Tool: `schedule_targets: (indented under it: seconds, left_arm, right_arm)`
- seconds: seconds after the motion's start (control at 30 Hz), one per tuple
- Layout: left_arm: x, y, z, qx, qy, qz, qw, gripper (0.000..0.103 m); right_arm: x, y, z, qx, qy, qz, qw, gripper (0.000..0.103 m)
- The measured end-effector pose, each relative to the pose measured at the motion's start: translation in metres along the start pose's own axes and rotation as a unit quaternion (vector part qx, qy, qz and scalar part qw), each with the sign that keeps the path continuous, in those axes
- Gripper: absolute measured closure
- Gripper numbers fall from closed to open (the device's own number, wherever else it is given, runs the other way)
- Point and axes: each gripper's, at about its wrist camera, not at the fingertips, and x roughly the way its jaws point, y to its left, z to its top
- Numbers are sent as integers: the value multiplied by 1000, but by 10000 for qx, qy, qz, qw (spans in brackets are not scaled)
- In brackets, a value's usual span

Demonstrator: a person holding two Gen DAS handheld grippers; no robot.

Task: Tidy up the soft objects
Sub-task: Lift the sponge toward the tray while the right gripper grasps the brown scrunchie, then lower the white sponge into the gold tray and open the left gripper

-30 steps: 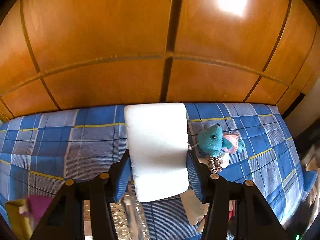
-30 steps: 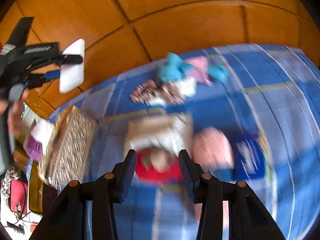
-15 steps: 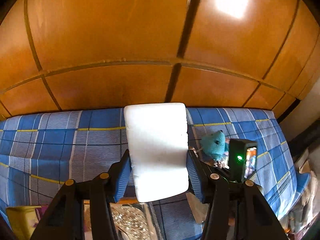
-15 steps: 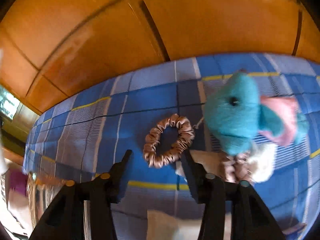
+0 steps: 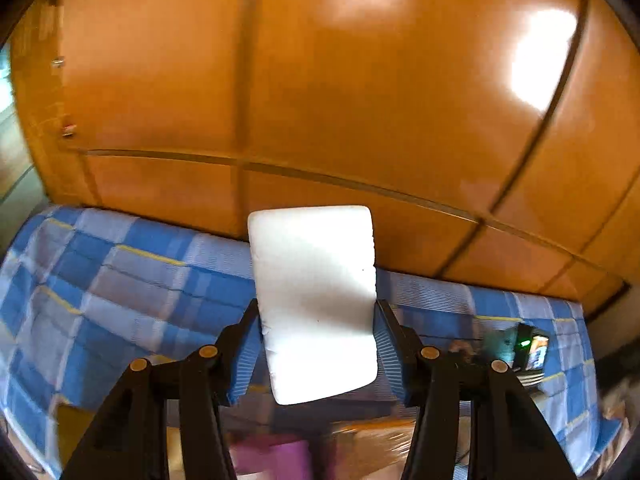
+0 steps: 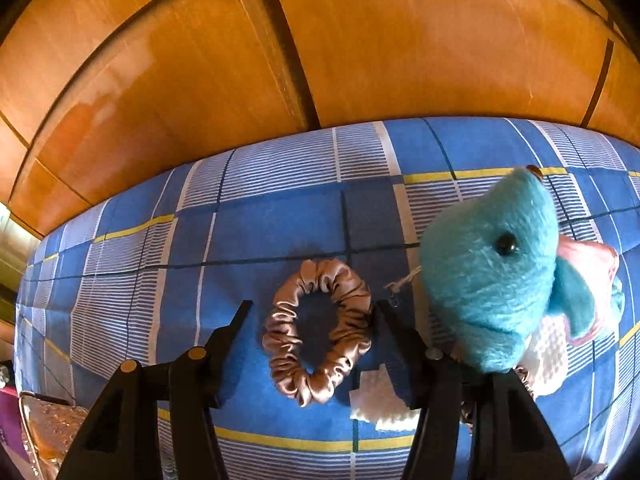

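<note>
My left gripper (image 5: pixel 316 307) is shut on a white foam pad (image 5: pixel 316 280), held upright above a blue checked bedspread (image 5: pixel 120 288). A satin brown scrunchie (image 6: pixel 286 344) lies flat on the bedspread (image 6: pixel 256 224). My right gripper (image 6: pixel 312 306) points down over it with its jaws opening. The scrunchie sits between the fingers; the left finger stands clear of it and the right finger is close beside it. A teal plush toy (image 6: pixel 488 280) with pink fins lies just right of that gripper, on white cloth pieces (image 6: pixel 380 400).
Orange wooden wall panels (image 6: pixel 360 40) rise directly behind the bed. A glittery box (image 6: pixel 48 428) shows at the lower left of the right wrist view. Blurred purple and tan things (image 5: pixel 272 456) lie below the left gripper. The other gripper's body with a green light (image 5: pixel 532 350) is at far right.
The left gripper swung left along the bed with the pad still in it, so the plush slid out to the right. The right gripper travelled to the scrunchie, sank over it and widened.
</note>
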Motion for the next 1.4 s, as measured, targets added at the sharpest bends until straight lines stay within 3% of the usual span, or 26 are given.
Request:
schedule_targets:
  seconds: [0.23, 0.27, 0.3, 0.37, 0.6, 0.83, 0.9, 0.97, 1.07, 1.4]
  left_arm:
    - [-44, 113, -63, -620, -74, 493, 9968, 48]
    - [-48, 125, -74, -739, -47, 546, 9958, 48]
    - [-53, 141, -89, -911, -4, 572, 9942, 48]
    - [-59, 166, -115, -1218, 78, 669, 9903, 48]
    - [-36, 221, -180, -1962, 555, 891, 9749, 48]
    - [-11, 233, -200, -2212, 709, 975, 9677, 46]
    - [-6, 240, -203, -2328, 740, 919, 9653, 42]
    - [-6, 244, -207, -2443, 748, 926, 9624, 29]
    - [-12, 244, -214, -2391, 710, 935, 9639, 23]
    - [-43, 212, -240, -1674, 493, 1043, 9791, 23]
  right_arm:
    - [8, 2, 4, -162, 63, -230, 9996, 44]
    - [10, 5, 5, -212, 74, -299, 9993, 51]
    - [12, 8, 6, -279, 83, -393, 9988, 65]
    - [15, 15, 9, -399, 111, -465, 9981, 83]
    - [18, 38, -6, -809, 415, -151, 9957, 85]
    - [17, 35, -12, -794, 629, -142, 9948, 85]
    - [14, 38, -18, -926, 545, -233, 9939, 86]
    - [13, 42, -23, -1043, 407, -311, 9932, 85]
    - [10, 43, -27, -1091, 343, -362, 9928, 85]
    - [-11, 44, -22, -1212, 221, -544, 9909, 87]
